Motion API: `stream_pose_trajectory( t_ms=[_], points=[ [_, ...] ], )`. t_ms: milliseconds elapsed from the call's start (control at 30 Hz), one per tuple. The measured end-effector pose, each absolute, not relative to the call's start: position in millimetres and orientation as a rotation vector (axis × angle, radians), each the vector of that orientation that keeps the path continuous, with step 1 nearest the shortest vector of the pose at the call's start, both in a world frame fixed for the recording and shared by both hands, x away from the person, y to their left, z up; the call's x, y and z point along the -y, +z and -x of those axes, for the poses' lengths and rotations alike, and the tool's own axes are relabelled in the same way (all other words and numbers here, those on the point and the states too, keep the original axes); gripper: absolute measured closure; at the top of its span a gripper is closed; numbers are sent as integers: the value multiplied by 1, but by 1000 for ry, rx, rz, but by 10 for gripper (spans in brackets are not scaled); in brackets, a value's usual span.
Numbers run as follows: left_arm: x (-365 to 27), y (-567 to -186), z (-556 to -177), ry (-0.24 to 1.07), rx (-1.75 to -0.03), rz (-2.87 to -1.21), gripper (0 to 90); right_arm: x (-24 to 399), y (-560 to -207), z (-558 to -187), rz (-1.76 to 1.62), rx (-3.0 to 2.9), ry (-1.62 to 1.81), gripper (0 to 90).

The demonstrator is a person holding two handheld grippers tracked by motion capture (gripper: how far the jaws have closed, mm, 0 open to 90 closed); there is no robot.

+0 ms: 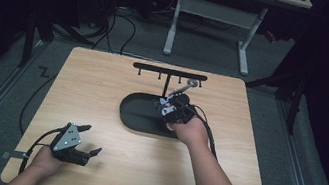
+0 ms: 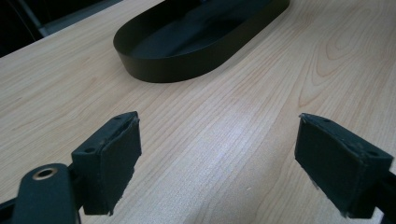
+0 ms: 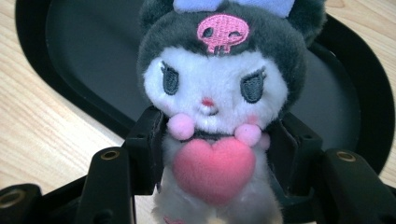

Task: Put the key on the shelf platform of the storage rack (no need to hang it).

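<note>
Plush toy, pinched at the body by the right gripper, hangs over the black tray, rack at twelve o'clock. Carrying step, I judge; next, lift its loop to a hook. Left gripper rests spread at seven o'clock.
</note>
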State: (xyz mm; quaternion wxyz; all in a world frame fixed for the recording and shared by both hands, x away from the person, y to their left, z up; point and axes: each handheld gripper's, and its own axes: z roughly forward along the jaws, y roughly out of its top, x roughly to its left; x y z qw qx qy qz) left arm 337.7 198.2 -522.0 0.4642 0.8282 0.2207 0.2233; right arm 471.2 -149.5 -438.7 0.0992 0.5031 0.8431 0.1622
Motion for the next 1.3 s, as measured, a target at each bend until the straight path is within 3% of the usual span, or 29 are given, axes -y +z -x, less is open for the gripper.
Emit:
stream_pose_trajectory(
  t_ms=[1300],
  points=[
    [-199, -522, -338, 545, -545, -2033, 155, 129, -473, -489, -1497, -2530, 452, 433]
  ],
)
